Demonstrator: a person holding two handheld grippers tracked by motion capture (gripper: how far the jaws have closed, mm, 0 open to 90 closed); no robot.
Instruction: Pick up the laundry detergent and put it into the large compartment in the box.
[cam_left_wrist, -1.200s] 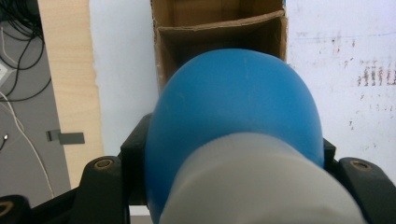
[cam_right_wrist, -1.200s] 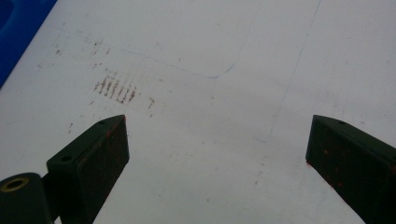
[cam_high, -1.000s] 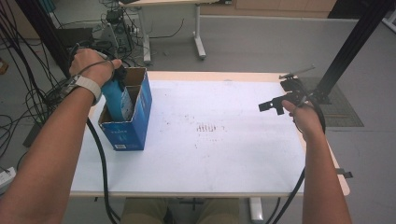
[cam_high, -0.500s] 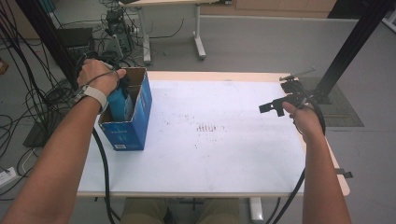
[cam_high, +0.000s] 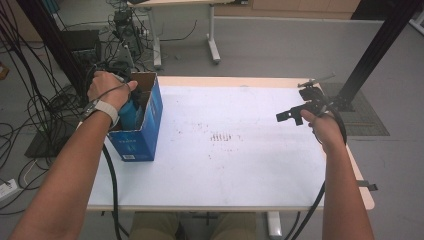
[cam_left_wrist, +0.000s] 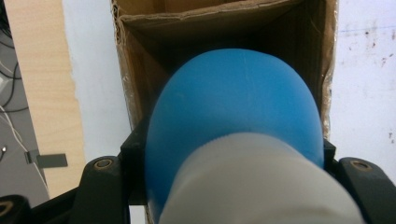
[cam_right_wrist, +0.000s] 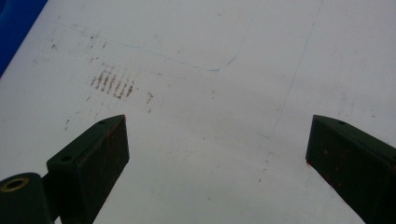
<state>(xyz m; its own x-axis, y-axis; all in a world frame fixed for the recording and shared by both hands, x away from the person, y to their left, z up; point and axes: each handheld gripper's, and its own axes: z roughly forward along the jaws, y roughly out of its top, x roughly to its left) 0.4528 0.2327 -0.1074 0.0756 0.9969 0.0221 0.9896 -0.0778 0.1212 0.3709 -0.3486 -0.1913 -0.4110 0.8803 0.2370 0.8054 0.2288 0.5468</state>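
Observation:
A blue bottle with a white cap (cam_left_wrist: 233, 121) sits clamped between the jaws of my left gripper (cam_left_wrist: 229, 158), its blue end reaching down into an open cardboard box (cam_left_wrist: 140, 60). From above, the bottle (cam_high: 127, 112) stands inside the blue box (cam_high: 137, 135) at the table's left edge, with the person's left hand (cam_high: 107, 87) over it. Over the table's right side my right gripper (cam_right_wrist: 217, 154) is held open, nothing between its jaws; in the high view it (cam_high: 292, 116) points left.
The white table (cam_high: 230, 150) carries brown scuff marks (cam_high: 222, 136) near its middle. Cables and equipment lie on the floor at the left (cam_high: 35, 115). A black post (cam_high: 370, 55) rises beside the table's right far corner.
The left hand has shifted slightly toward the far end of the box with the bottle lower in it. The right gripper has not moved.

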